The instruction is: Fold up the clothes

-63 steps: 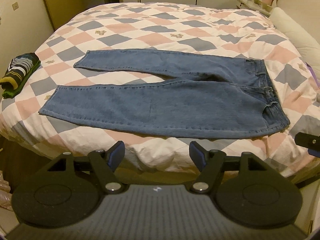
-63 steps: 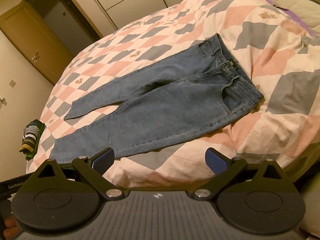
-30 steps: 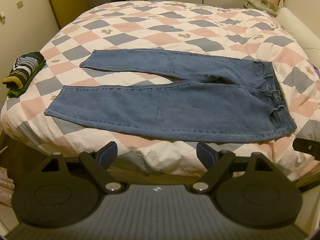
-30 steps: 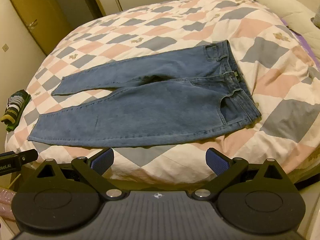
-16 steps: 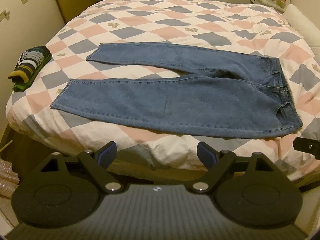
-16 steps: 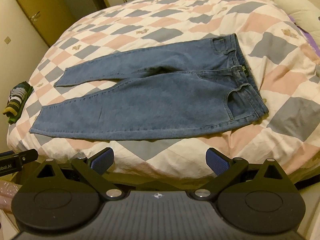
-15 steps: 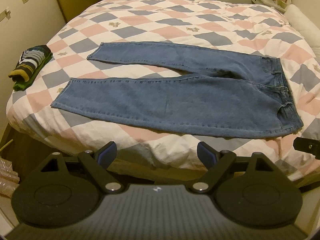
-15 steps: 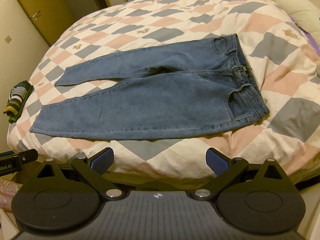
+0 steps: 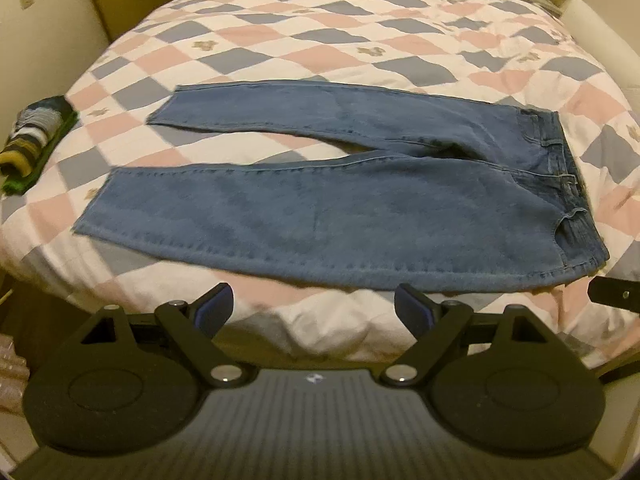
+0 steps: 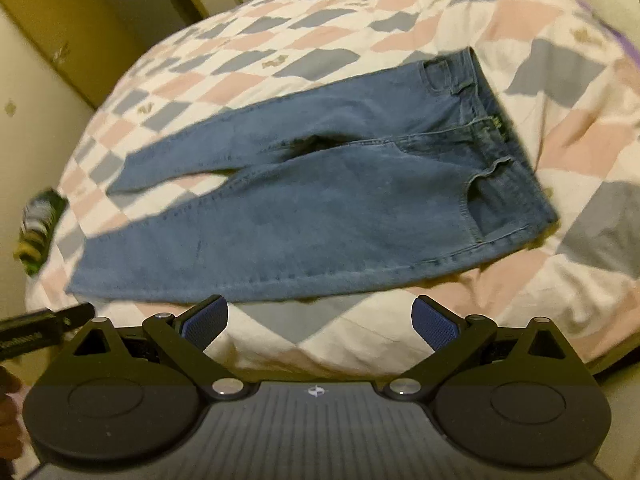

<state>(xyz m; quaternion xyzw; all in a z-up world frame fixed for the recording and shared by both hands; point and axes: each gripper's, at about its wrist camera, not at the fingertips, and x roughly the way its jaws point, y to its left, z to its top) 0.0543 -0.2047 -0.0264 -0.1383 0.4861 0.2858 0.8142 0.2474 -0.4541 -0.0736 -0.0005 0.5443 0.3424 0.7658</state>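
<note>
Left wrist view: I am holding my left gripper [image 9: 314, 308] wide and empty, the jeans [image 9: 340, 208] lying flat on the bed [image 9: 320, 40] just beyond my fingertips, hems left, waistband right. My right gripper [image 10: 320, 318] is gaping too. Pinching only one denim layer risks a crooked, bunched fold.

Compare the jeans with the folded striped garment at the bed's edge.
The jeans lie spread flat, legs apart, unfolded; the striped garment is already folded into a compact bundle. The jeans are plain blue denim; the striped garment is multicoloured. The jeans look far larger. Both rest on the checked quilt.
</note>
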